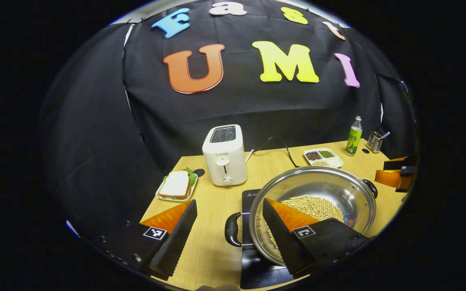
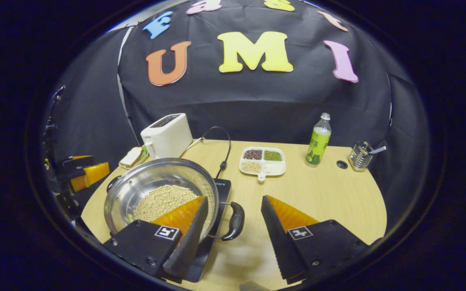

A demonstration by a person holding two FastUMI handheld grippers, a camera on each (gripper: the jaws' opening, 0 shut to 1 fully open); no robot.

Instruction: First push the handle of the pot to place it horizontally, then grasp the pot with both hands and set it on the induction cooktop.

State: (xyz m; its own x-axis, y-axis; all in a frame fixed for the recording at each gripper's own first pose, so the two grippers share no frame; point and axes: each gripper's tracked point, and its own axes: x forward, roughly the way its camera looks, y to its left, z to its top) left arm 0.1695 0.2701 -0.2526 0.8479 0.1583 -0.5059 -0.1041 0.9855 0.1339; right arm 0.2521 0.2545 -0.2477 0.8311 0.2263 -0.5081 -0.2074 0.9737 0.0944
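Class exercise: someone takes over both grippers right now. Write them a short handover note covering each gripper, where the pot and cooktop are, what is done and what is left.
Left gripper: open, its fingers straddling the pot's black handle, not pressing it.
Right gripper: open, straddling the opposite handle in the same way.
Pot: steel, holding beans, and appears to sit on the induction cooktop.
Done: handles lie level; pot seems placed.
Left: check it sits squarely, then draw both grippers clear.
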